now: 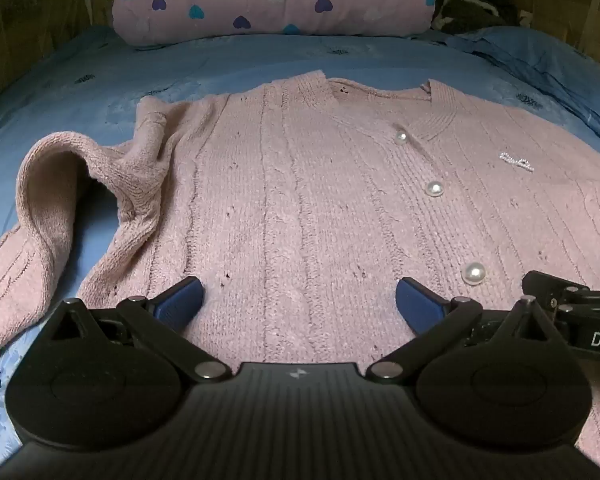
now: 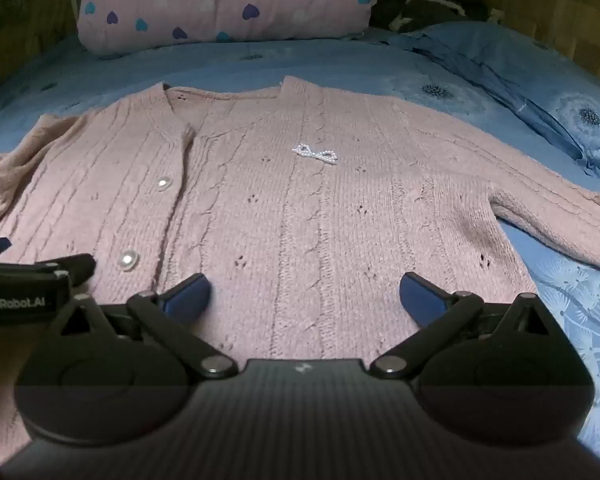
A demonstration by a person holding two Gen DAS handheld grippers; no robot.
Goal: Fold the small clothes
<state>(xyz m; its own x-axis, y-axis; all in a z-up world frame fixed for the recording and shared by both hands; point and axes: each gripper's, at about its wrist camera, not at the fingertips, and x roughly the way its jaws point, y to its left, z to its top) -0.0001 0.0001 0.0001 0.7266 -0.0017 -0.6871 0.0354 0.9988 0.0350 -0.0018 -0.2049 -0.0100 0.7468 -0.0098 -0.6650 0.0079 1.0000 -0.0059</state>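
Two grippers, both yours, jaws spread wide and grasping nothing. Left gripper [image 1: 300, 298] hangs over the lower front of the pink cardigan [image 1: 300, 200], which lies spread flat on the blue bed sheet [image 1: 80, 92]; pearl buttons [image 1: 474, 273] sit just right of its jaws, a rumpled sleeve [image 1: 60, 184] off to their left. Right gripper [image 2: 304, 296] hangs over the same hem area, a bead bow [image 2: 315, 154] ahead of its jaws. Heart-print pillow [image 2: 228, 4] far beyond.
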